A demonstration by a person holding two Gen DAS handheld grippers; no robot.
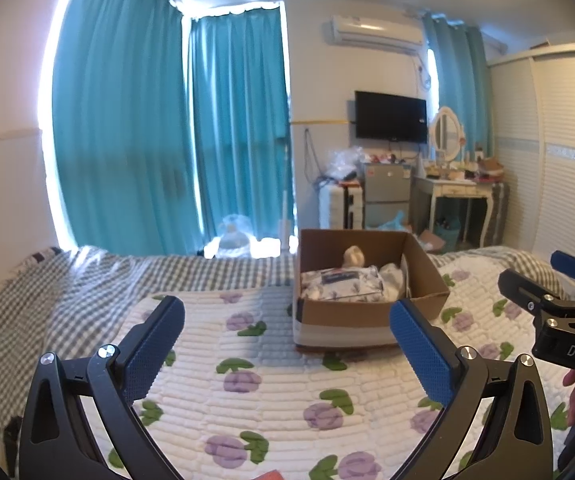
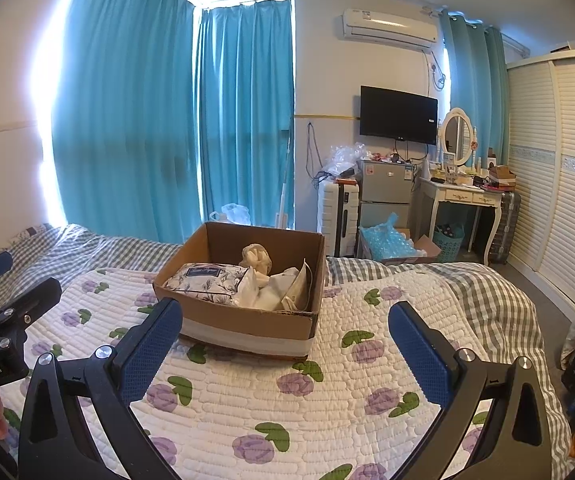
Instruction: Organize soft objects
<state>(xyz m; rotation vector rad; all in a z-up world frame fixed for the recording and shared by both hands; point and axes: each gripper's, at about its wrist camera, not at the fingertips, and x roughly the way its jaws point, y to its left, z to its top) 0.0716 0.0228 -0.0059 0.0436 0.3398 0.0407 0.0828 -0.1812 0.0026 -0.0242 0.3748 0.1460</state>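
Quilted floral bedding (image 2: 327, 408) fills the foreground under 2 grippers, both held level above it with fingers spread wide and nothing between them: the left gripper (image 1: 287, 344) and the right gripper (image 2: 285, 344). Beyond sits 1 cardboard box (image 2: 247, 330) holding 1 floral pouch (image 2: 207, 282), long axis crosswise, plus white soft items (image 2: 283, 288). Teal curtains (image 2: 127, 120) hang behind.
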